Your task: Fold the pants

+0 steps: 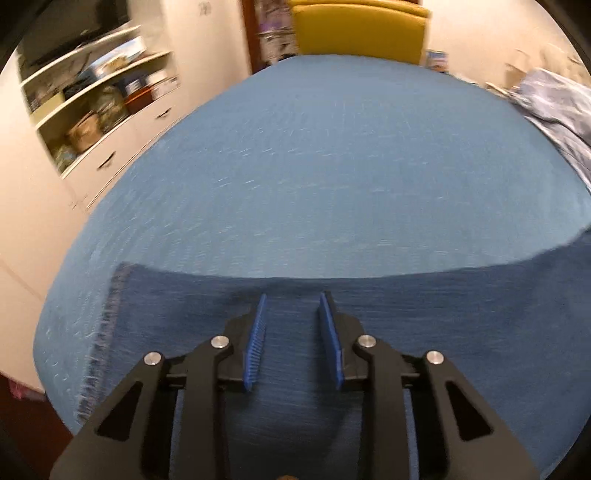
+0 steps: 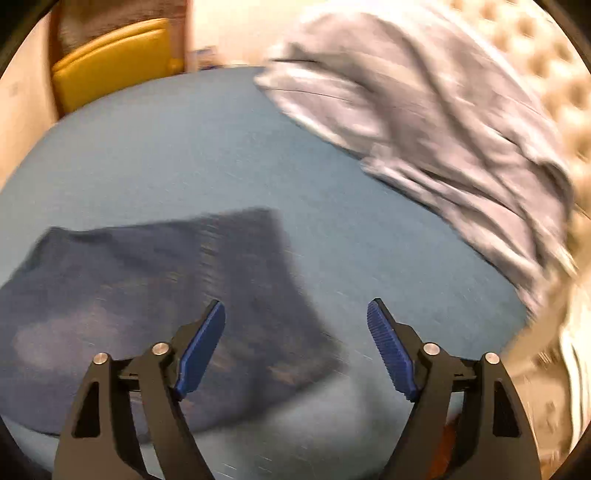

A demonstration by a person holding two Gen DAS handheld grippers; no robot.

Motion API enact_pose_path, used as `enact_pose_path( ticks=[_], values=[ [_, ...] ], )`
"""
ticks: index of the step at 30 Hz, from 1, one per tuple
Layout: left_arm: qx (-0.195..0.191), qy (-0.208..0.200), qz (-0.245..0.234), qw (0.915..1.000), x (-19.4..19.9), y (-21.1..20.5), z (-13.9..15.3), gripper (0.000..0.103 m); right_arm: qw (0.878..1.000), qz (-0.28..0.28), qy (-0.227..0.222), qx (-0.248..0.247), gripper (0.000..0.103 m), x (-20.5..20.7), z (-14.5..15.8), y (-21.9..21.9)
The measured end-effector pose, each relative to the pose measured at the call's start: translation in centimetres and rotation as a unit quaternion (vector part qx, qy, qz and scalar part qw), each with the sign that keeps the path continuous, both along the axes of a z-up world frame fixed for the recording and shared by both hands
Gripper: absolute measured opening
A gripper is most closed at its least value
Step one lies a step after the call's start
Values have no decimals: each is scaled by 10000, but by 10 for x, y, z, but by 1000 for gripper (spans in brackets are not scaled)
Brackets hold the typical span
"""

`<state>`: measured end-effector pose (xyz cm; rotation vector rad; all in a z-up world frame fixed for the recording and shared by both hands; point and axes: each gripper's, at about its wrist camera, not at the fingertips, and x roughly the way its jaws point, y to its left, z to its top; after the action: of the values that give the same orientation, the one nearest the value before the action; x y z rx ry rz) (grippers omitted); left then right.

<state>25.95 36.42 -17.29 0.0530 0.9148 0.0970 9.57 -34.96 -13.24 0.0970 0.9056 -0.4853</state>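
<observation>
Table (image 1: 332,166) — covered by a light blue cloth, filling most of both wrist views; the cloth lies flat, with fine pale flecks in its weave.

Pants (image 1: 424,314) — dark blue denim, spread flat on the near part of the table. In the left wrist view a frayed hem edge runs down the left side and the fabric stretches away to the right; in the right wrist view the same garment (image 2: 147,295) lies as a folded, roughly rectangular patch at lower left, blurred.

Grey garment (image 2: 424,129) — pale, crumpled heap at the far right of the table, well apart from the pants; its edge also shows at the right margin of the left wrist view (image 1: 557,107).

Yellow chair (image 1: 360,31) — at the far end of the table.

White shelf unit (image 1: 99,99) — against the left wall, shelves packed with blurred items, drawers beneath.

Left gripper (image 1: 293,321) — above the pants, blue pads parted by a narrow gap with only flat denim seen between them; nothing grasped.

Right gripper (image 2: 295,332) — jaws spread wide and released, poised over the right edge of the pants, holding nothing.
</observation>
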Motion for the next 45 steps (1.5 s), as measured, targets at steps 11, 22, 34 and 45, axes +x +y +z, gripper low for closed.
enact_pose_path(
  ticks=[11,22,34,45],
  values=[
    [-714,-104,-1346,9883,0,-176,10,30,9948,436,740,-555,79,118,-75,21],
    [-679,37,-489,9965,51,-167,-16,31,9969,608,249,-430,75,104,-44,52],
    [-1092,-157,-143,9938,-47,-90,-6,31,9529,2869,322,933,28,161,-59,297],
    [-167,-185,-390,9989,-66,-47,-22,48,9628,2669,317,287,31,174,-61,323]
  ],
)
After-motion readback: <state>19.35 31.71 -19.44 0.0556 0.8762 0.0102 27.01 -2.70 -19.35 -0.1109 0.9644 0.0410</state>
